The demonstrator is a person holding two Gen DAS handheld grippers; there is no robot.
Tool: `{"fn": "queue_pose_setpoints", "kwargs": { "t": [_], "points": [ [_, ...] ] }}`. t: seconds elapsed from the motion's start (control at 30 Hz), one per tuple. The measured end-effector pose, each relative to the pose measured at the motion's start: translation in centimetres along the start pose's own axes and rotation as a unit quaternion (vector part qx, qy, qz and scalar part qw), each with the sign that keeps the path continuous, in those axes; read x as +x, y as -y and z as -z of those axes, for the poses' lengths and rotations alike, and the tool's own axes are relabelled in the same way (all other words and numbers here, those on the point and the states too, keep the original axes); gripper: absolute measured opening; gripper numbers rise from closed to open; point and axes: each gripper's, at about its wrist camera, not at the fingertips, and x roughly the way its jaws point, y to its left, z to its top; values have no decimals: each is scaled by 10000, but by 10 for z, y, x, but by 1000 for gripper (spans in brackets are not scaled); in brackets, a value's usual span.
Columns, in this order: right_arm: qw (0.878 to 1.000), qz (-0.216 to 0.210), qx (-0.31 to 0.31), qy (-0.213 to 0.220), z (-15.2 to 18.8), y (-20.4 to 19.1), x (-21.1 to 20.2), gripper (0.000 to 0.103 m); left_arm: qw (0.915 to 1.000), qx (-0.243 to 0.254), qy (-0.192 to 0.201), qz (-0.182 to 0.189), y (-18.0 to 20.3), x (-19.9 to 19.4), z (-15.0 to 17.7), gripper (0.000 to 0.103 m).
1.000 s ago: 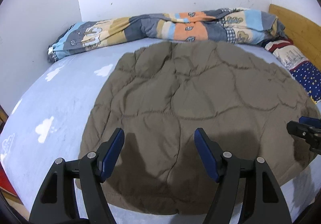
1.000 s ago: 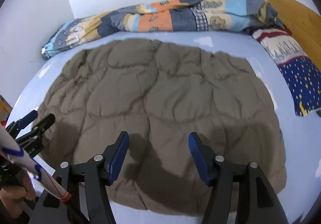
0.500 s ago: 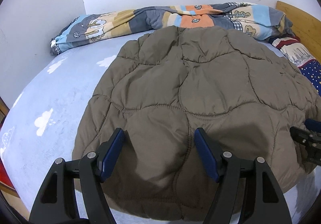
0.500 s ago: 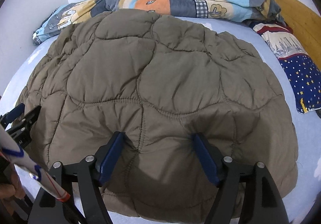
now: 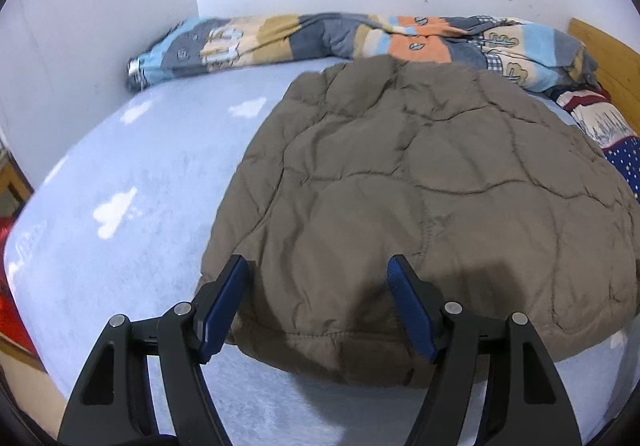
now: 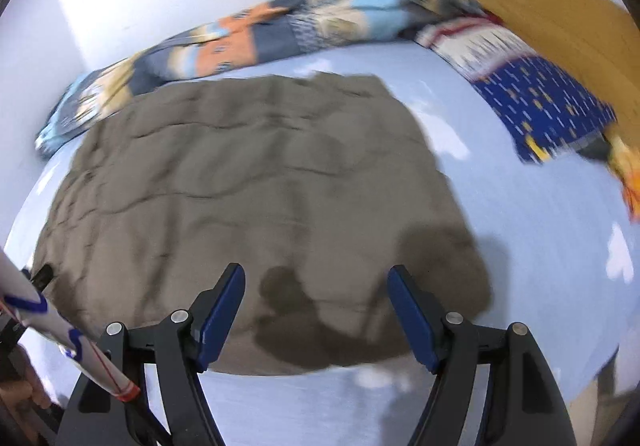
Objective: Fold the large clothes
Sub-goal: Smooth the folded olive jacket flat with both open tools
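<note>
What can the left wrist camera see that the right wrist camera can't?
Only the left wrist view shows the open left gripper up close. Only the right wrist view shows the open right gripper, a white sleeve at its left edge, and the whole starry blue pillow. Both show the brown quilted jacket lying on the pale blue bed sheet, with the striped blanket by the wall.
</note>
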Motion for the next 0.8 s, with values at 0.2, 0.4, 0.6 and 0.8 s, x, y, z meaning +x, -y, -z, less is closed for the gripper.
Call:
{"fn": "queue_pose_setpoints", "kwargs": {
  "t": [0.2, 0.4, 0.6, 0.8],
  "points": [
    [9993, 126, -33, -356, 3, 7, 26, 79, 9998, 128, -41, -130, 5, 10, 5, 72],
    [9989, 242, -55, -407, 5, 3, 32, 82, 9999, 116, 0, -106, 4, 8, 8, 72],
    [9987, 364, -310, 195, 9, -16, 3, 83, 9999, 0, 118, -87, 0, -4, 6, 72],
    [9958, 332, -824, 237, 14, -46, 8, 83, 10000, 28, 31, -65, 0, 1, 6, 72]
  ]
}}
